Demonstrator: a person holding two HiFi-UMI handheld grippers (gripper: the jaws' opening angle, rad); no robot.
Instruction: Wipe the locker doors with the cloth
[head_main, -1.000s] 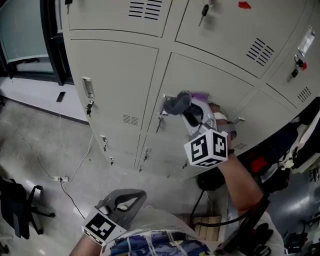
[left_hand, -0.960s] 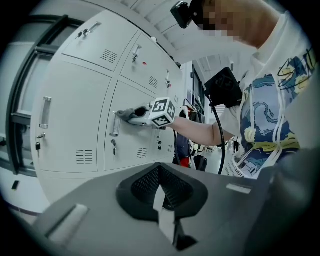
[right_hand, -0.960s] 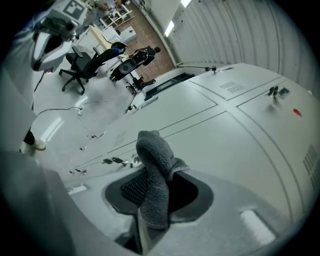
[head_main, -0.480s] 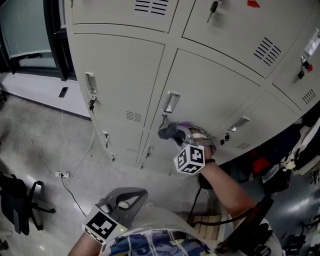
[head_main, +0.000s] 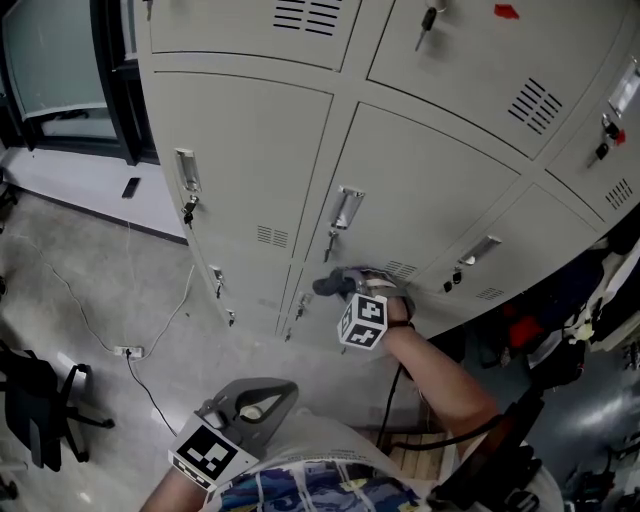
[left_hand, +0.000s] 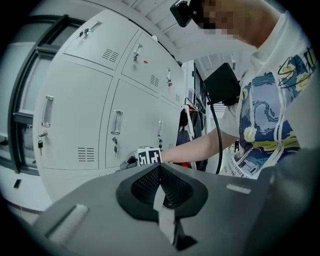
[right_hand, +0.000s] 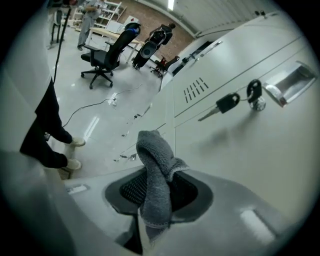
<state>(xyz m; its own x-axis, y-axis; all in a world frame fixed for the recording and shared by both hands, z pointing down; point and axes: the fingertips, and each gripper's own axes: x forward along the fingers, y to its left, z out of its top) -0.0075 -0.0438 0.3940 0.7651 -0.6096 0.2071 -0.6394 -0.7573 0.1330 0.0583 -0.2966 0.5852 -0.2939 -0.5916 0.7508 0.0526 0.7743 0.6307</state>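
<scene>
There were two tongs in play, the left tongs (left_hand: 159, 170) and the right tongs (right_hand: 156, 187), and just one grey cloth (right_hand: 152, 150). The locker doors (head_main: 250, 160) came to eight by my count, though the lower row was hard to make out.

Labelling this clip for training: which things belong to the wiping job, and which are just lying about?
Job: grey cloth, right gripper clamping it, locker doors.
Lying about: office chair, floor cable, key in a lock, left gripper shut and empty.
</scene>
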